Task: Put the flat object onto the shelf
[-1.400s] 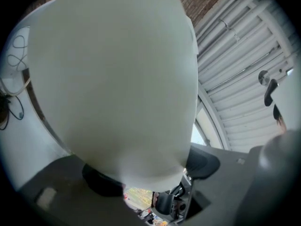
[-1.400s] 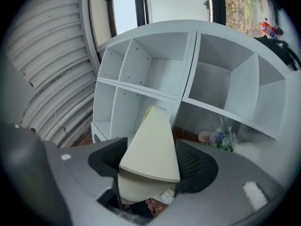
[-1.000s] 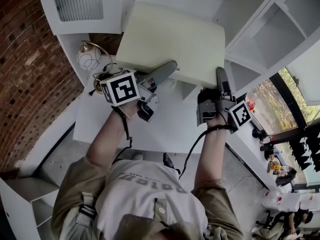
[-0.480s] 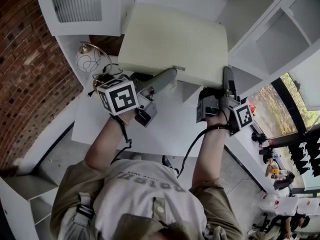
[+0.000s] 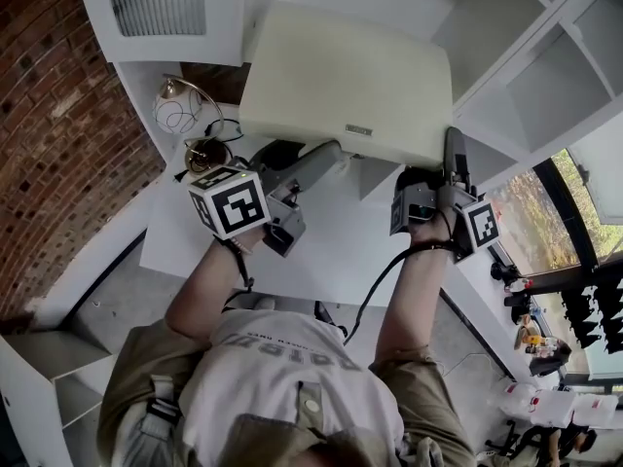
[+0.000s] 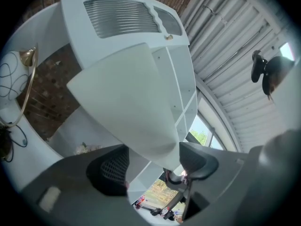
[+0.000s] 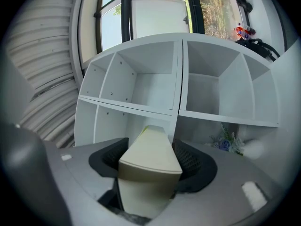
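The flat object is a cream cushion-like slab, held up in front of the white shelf. My right gripper is shut on its near right edge; in the right gripper view the slab fills the gap between both pads. My left gripper reaches under the near left edge. Its jaws have just been closing with the slab's corner between them. One pad touches the slab, and a gap shows beside the other pad.
The shelf's open compartments stand straight ahead. A globe lamp stands at the left on the white table. A white louvred cabinet hangs above it, and a brick wall lies far left.
The slab and both grippers have drifted to the right in the head view, toward the shelf. The left gripper's marker cube has dropped a little and rolled.
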The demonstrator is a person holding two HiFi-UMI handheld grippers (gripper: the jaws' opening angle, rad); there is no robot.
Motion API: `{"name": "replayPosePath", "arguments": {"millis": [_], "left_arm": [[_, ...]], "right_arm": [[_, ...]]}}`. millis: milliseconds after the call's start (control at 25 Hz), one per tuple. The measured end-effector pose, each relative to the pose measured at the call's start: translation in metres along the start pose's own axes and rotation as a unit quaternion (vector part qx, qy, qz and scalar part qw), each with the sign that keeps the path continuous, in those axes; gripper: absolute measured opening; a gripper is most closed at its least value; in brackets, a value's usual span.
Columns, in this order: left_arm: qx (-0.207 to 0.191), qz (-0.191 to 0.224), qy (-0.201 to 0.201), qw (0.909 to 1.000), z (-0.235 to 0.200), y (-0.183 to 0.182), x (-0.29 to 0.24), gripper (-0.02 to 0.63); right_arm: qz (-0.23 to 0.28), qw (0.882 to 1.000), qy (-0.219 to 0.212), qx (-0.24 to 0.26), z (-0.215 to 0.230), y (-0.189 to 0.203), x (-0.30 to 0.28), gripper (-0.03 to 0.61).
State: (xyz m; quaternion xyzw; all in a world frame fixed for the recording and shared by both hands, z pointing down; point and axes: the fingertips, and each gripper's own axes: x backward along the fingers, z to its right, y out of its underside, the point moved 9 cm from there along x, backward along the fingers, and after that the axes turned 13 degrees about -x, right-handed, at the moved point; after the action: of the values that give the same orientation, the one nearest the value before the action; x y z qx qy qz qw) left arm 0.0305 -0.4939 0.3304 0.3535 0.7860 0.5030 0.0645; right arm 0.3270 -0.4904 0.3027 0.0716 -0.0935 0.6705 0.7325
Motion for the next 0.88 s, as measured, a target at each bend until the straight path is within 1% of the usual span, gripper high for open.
{"name": "replayPosePath", "arguments": {"millis": [80,200,240,280,320,520,600,760,880], "left_arm": [[0.004,0.008,0.0,1.0,0.0,-0.004,-0.003,0.331],[0.007,0.016,-0.001,0.9999,0.002,-0.007,-0.005,0.322],[0.008,0.019,-0.003,0.9998,0.002,-0.007,-0.005,0.319],[0.01,0.023,-0.004,0.9997,0.003,-0.008,-0.006,0.318],[0.011,0.025,-0.006,0.9996,0.003,-0.008,-0.007,0.316],[0.016,0.033,-0.01,0.9993,0.0,-0.013,-0.013,0.314],[0.018,0.037,-0.009,0.9991,-0.001,-0.017,-0.016,0.314],[0.015,0.039,-0.014,0.999,-0.005,-0.023,-0.021,0.311],[0.012,0.039,-0.017,0.999,-0.008,-0.026,-0.027,0.31]], "right_arm": [[-0.006,1.0,0.002,0.004,0.0,-0.001,-0.002,0.316],[-0.026,0.999,-0.008,0.021,-0.003,-0.001,-0.005,0.327],[-0.036,0.999,-0.018,0.028,-0.005,-0.001,-0.006,0.344],[-0.047,0.998,-0.028,0.034,-0.007,-0.001,-0.007,0.389],[-0.056,0.997,-0.037,0.039,-0.009,-0.001,-0.007,0.419],[-0.069,0.994,-0.054,0.06,-0.008,0.002,0.01,0.449],[-0.084,0.993,-0.056,0.067,-0.003,0.01,0.019,0.451],[-0.134,0.986,-0.059,0.086,0.008,0.033,0.024,0.441],[-0.157,0.978,-0.063,0.119,0.007,0.042,0.019,0.36]]}}
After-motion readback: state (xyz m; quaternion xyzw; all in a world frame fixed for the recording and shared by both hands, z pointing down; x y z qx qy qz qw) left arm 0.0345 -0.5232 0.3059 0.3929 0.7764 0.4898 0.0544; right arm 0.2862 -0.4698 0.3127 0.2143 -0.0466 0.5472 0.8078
